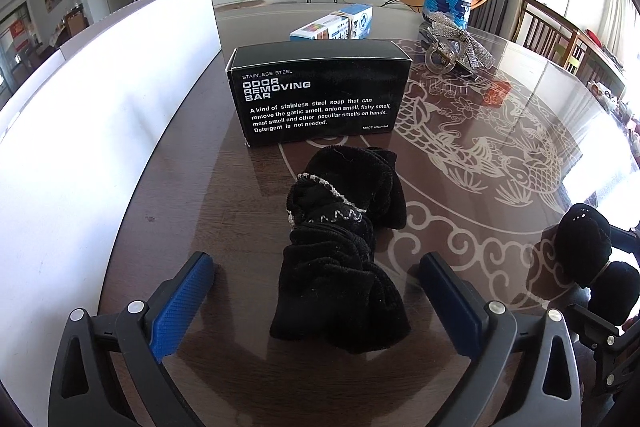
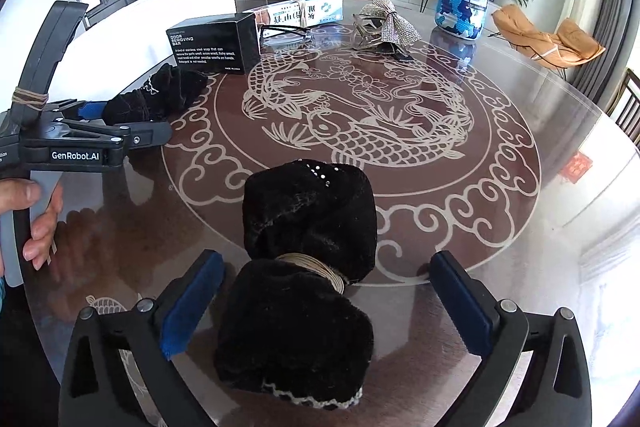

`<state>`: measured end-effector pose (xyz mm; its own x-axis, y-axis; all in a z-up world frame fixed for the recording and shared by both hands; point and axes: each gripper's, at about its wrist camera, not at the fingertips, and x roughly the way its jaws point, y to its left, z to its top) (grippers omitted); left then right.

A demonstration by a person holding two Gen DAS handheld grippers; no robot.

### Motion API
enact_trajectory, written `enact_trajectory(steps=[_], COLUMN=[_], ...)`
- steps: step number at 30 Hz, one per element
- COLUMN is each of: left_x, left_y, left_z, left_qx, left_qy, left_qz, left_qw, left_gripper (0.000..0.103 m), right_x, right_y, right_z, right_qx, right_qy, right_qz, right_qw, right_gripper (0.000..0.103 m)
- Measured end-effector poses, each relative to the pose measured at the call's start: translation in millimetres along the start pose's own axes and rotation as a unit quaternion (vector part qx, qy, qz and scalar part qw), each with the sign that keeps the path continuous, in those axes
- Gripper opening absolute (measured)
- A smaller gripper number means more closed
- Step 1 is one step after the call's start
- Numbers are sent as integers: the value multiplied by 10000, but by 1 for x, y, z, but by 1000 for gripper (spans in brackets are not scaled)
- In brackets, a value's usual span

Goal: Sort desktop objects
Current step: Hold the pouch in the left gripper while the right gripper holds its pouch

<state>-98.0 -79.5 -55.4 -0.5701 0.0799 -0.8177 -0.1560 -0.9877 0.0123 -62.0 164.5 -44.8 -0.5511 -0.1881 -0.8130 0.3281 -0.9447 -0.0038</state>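
Black velvet scrunchies lie loose on the glass-topped table (image 2: 500, 107): one (image 1: 344, 239) between the left gripper's (image 1: 316, 291) spread fingers near its left edge, another (image 2: 304, 267) between the right gripper's (image 2: 324, 303) spread fingers.

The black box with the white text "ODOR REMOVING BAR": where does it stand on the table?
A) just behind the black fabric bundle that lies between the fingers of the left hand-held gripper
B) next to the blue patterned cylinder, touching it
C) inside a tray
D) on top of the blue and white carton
A: in the left wrist view the black box stands just behind the black fabric bundle lying between the left hand-held gripper's open fingers.
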Motion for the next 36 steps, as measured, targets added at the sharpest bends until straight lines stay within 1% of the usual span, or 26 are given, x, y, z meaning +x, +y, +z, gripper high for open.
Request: enact_trajectory(steps=[18,19,20,22,24,26,27,29,32,36], left_x=[0,1,1,3,6,5,3,2,6,10], left_y=[0,0,1,2,4,5,5,1,-7,-12], left_z=[0,1,2,8,15,19,21,25,29,31], left_qx=[0,12,84,424,589,605,638,775,932,994], left_qy=[3,19,79,422,739,846,835,795,778,801], left_qz=[1,-46,-127,-332,-509,-711,-740,-669,-537,-437], left_qw=[10000,10000,9999,9977,9942,9920,9917,9916,9911,9908], left_gripper=[103,103,103,103,103,103,103,103,103,103], right_x=[0,1,1,3,4,1,0,-3,-8,-9], right_y=[0,0,0,-5,-17,-27,-29,-29,-26,-15], right_z=[0,1,3,10,18,24,26,28,31,39], right_qx=[-3,-28,-136,-347,-229,-131,-166,-325,-362,-367], right_qy=[1,23,137,574,956,1196,1315,1436,1480,1418], right_qz=[4,22,93,268,373,575,586,552,667,796], right_qw=[10000,10000,9998,9974,9945,9911,9894,9876,9861,9860], right_gripper=[103,103,103,103,103,103,103,103,103,103])
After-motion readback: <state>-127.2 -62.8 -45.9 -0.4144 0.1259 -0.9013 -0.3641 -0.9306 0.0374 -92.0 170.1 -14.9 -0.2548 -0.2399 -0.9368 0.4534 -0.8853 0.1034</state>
